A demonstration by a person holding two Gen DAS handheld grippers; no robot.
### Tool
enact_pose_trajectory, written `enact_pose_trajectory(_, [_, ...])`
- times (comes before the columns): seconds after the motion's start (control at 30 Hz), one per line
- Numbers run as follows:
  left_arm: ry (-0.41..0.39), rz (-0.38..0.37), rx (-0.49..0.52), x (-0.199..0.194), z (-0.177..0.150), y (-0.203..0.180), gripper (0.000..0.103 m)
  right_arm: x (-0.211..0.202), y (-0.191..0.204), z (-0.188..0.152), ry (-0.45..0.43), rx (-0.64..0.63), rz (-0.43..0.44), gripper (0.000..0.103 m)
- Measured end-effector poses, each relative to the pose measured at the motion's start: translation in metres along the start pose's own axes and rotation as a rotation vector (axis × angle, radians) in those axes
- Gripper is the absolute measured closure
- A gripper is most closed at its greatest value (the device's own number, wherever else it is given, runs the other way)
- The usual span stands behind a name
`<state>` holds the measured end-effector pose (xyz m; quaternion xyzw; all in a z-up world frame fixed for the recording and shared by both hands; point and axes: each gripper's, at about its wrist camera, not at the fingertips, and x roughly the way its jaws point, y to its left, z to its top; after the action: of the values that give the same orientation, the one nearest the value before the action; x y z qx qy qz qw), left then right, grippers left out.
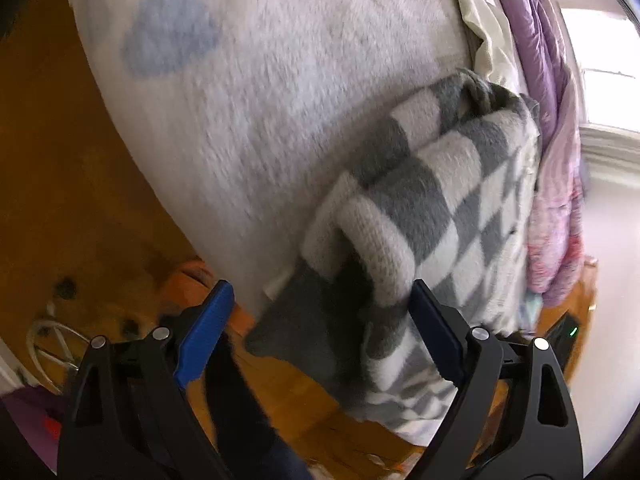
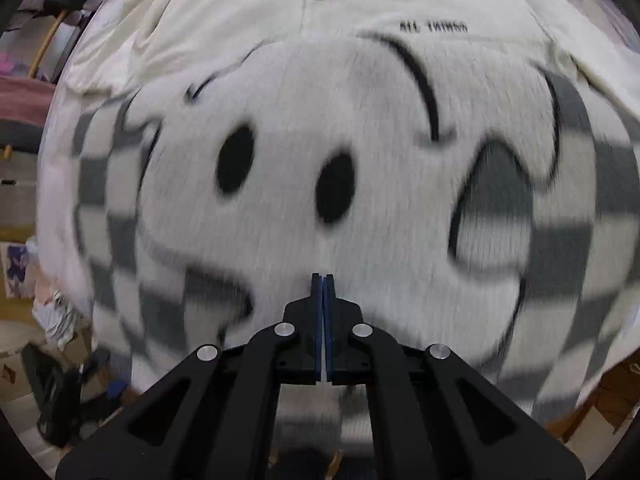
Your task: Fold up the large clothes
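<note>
On a white fleece blanket [image 1: 280,92] with a pale blue blotch lay the checked sweater [image 1: 432,208], grey and white, bunched in thick rolls toward the blanket's near edge. In the left wrist view part of it spilled over that edge above the wooden floor [image 1: 60,168]. The left gripper [image 1: 320,320] had its blue-padded jaws spread wide, pointing steeply down at the hanging part. A grey fold of the sweater sat in the gap between the jaws, nearer the right-hand pad; whether that pad touched the knit could not be told. Nothing was pinched. To the right of the sweater lay a cream garment [image 1: 480,12] and a purple quilt [image 1: 548,128], with a bright window [image 1: 600,80] beyond.

In the right wrist view the sweater [image 2: 304,168] filled almost the whole frame, blurred. It showed a large white fluffy patch with two black oval eyes and thin black outlines, set among the grey and white squares. The right gripper [image 2: 323,280] hung just over the patch with its two blue pads pressed flat together and no cloth between them. Above the sweater lay the cream garment [image 2: 320,20], with a round button and small black lettering. Boxes and clutter [image 2: 52,320] stood on the floor at the left.
</note>
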<state>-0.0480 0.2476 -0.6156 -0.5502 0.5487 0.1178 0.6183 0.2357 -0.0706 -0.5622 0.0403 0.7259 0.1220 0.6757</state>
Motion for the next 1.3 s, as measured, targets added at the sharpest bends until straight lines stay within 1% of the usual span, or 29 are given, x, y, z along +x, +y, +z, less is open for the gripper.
enact_pose_trajectory(0.07, [0.027, -0.011, 0.016, 0.009, -0.005, -0.003, 0.015, 0.010, -0.002, -0.018, 0.038, 0.011, 0.030, 0.103])
enact_pose_trajectory(0.1, [0.039, 0.004, 0.039, 0.016, -0.007, -0.004, 0.015, 0.018, -0.004, -0.025, 0.022, 0.012, 0.036, 0.103])
enact_pose_trajectory(0.13, [0.046, 0.028, 0.060, 0.023, -0.008, -0.004, 0.015, 0.025, -0.007, -0.026, 0.002, 0.012, 0.043, 0.103])
enact_pose_trajectory(0.2, [0.056, 0.052, 0.073, 0.032, -0.008, -0.005, 0.015, 0.031, -0.013, -0.022, 0.006, 0.048, 0.067, 0.103])
enact_pose_trajectory(0.27, [0.038, 0.075, 0.086, 0.033, -0.007, -0.008, 0.020, 0.029, -0.019, -0.021, 0.022, 0.069, 0.080, 0.103])
enact_pose_trajectory(0.33, [0.028, 0.078, 0.116, 0.030, -0.008, -0.015, 0.031, 0.026, -0.020, -0.023, 0.012, 0.044, 0.086, 0.103])
enact_pose_trajectory(0.37, [0.023, 0.085, 0.133, 0.029, -0.008, -0.019, 0.033, 0.023, -0.024, -0.024, 0.009, 0.043, 0.089, 0.103])
enact_pose_trajectory(0.4, [0.024, 0.089, 0.150, 0.028, -0.008, -0.022, 0.042, 0.019, -0.027, -0.028, 0.004, 0.047, 0.091, 0.103])
enact_pose_trajectory(0.43, [0.028, 0.077, 0.166, 0.026, -0.008, -0.026, 0.056, 0.016, -0.028, -0.033, 0.001, 0.051, 0.088, 0.103])
enact_pose_trajectory(0.47, [0.030, 0.075, 0.182, 0.025, -0.009, -0.029, 0.065, 0.013, -0.026, -0.036, -0.005, 0.048, 0.079, 0.103])
enact_pose_trajectory(0.5, [0.031, 0.077, 0.213, 0.022, -0.010, -0.036, 0.078, 0.010, -0.025, -0.038, -0.010, 0.044, 0.073, 0.101])
enact_pose_trajectory(0.53, [0.030, 0.086, 0.234, 0.021, -0.011, -0.040, 0.081, 0.006, -0.020, -0.041, -0.015, 0.040, 0.059, 0.100])
enact_pose_trajectory(0.57, [0.025, 0.097, 0.260, 0.018, -0.013, -0.047, 0.083, 0.001, -0.014, -0.046, -0.024, 0.031, 0.060, 0.096])
enact_pose_trajectory(0.63, [0.022, 0.084, 0.267, 0.011, -0.013, -0.054, 0.085, -0.006, 0.002, -0.061, -0.043, -0.001, 0.088, 0.095])
enact_pose_trajectory(0.67, [0.016, 0.071, 0.266, 0.005, -0.014, -0.058, 0.085, -0.010, 0.004, -0.070, -0.049, -0.019, 0.110, 0.093])
enact_pose_trajectory(0.7, [0.016, 0.057, 0.272, 0.000, -0.016, -0.063, 0.085, -0.016, 0.014, -0.081, -0.065, -0.060, 0.146, 0.092])
enact_pose_trajectory(0.73, [0.016, 0.055, 0.285, -0.003, -0.018, -0.068, 0.086, -0.020, 0.021, -0.088, -0.075, -0.091, 0.168, 0.085])
enact_pose_trajectory(0.77, [0.017, 0.052, 0.304, -0.008, -0.021, -0.074, 0.086, -0.026, 0.033, -0.099, -0.092, -0.145, 0.211, 0.077])
enact_pose_trajectory(0.8, [0.022, 0.035, 0.320, -0.013, -0.024, -0.081, 0.086, -0.034, 0.043, -0.107, -0.113, -0.184, 0.250, 0.072])
enact_pose_trajectory(0.83, [0.030, 0.025, 0.333, -0.015, -0.027, -0.089, 0.086, -0.040, 0.052, -0.117, -0.131, -0.218, 0.281, 0.061])
enact_pose_trajectory(0.87, [0.036, 0.017, 0.335, -0.015, -0.029, -0.096, 0.086, -0.046, 0.063, -0.125, -0.141, -0.250, 0.324, 0.052])
enact_pose_trajectory(0.9, [0.045, 0.001, 0.332, -0.017, -0.029, -0.101, 0.086, -0.049, 0.071, -0.129, -0.144, -0.262, 0.364, 0.050])
enact_pose_trajectory(0.93, [0.053, -0.012, 0.327, -0.017, -0.028, -0.105, 0.086, -0.051, 0.078, -0.134, -0.141, -0.275, 0.430, 0.047])
enact_pose_trajectory(0.97, [0.063, -0.037, 0.324, -0.016, -0.029, -0.110, 0.086, -0.051, 0.085, -0.139, -0.140, -0.294, 0.463, 0.044])
enact_pose_trajectory(1.03, [0.077, -0.066, 0.314, -0.016, -0.028, -0.113, 0.086, -0.046, 0.107, -0.142, -0.141, -0.349, 0.445, 0.042])
enact_pose_trajectory(1.1, [0.084, -0.073, 0.298, -0.018, -0.026, -0.113, 0.086, -0.041, 0.112, -0.143, -0.158, -0.369, 0.406, 0.042])
enact_pose_trajectory(1.17, [0.088, -0.059, 0.313, -0.018, -0.027, -0.114, 0.086, -0.029, 0.115, -0.139, -0.163, -0.359, 0.395, 0.040])
enact_pose_trajectory(1.27, [0.098, -0.060, 0.316, -0.021, -0.026, -0.110, 0.086, -0.019, 0.126, -0.138, -0.180, -0.389, 0.371, 0.035])
enact_pose_trajectory(1.3, [0.102, -0.057, 0.323, -0.020, -0.026, -0.112, 0.086, -0.015, 0.128, -0.135, -0.190, -0.399, 0.358, 0.035])
